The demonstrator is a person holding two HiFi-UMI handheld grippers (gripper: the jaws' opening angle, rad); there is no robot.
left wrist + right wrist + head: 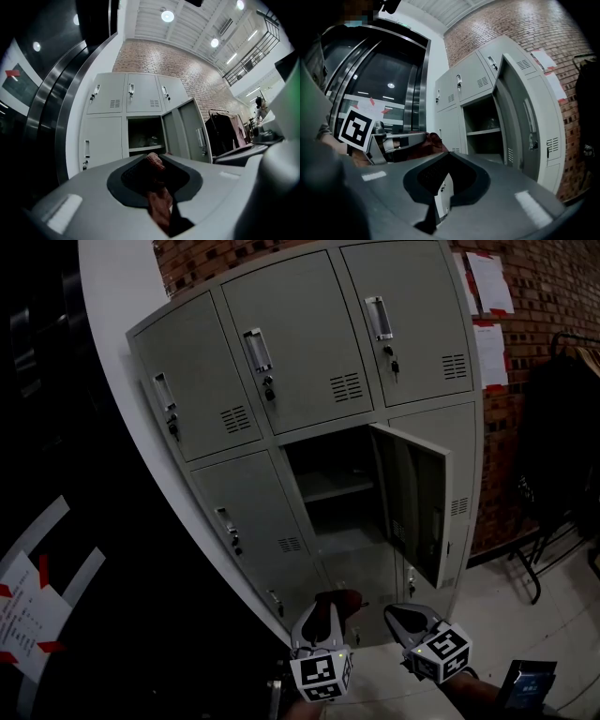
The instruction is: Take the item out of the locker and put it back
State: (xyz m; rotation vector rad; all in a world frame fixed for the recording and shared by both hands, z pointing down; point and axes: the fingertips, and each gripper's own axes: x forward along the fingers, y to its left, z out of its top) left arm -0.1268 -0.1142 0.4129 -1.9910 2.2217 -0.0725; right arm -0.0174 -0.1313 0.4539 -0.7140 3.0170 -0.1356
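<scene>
Your L gripper (328,607) has its fingers pinching the reddish-brown item (157,190), which pokes out past the tips. The item's outside the locker (281,352), in front of its bottom edge, below the open lower-row, mid-column compartment (330,486). The door (419,504) is swung out to the right. Your R gripper (400,613) is just beside the L; its tips look pressed together w/ nothing btwn.

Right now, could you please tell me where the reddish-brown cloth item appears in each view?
Head view: reddish-brown cloth item at bottom centre, in the left gripper.
Left gripper view: bottom centre, clamped between the jaws.
Right gripper view: left of centre.
Shared landmark: the open locker door, right of it in every view.
</scene>
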